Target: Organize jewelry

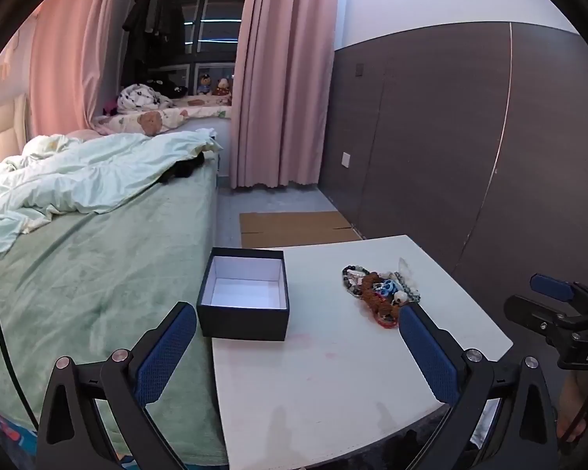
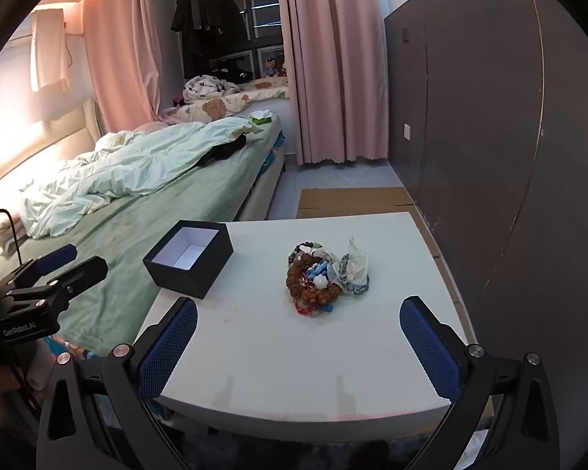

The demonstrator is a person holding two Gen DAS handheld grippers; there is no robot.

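Note:
A pile of beaded bracelets and other jewelry [image 1: 380,291] lies on the white table [image 1: 325,376], toward its right side; it also shows in the right wrist view [image 2: 325,274]. A black box with a white inside [image 1: 245,293] stands open and empty at the table's left far corner, also seen in the right wrist view [image 2: 190,258]. My left gripper [image 1: 298,352] is open and empty above the table's near edge. My right gripper [image 2: 298,348] is open and empty, short of the jewelry pile.
A bed with green sheet and pale duvet [image 1: 82,235] runs along the table's left side. A dark panelled wall [image 1: 490,149] is at the right. Flat cardboard [image 1: 294,229] lies on the floor beyond the table, before pink curtains [image 1: 282,78].

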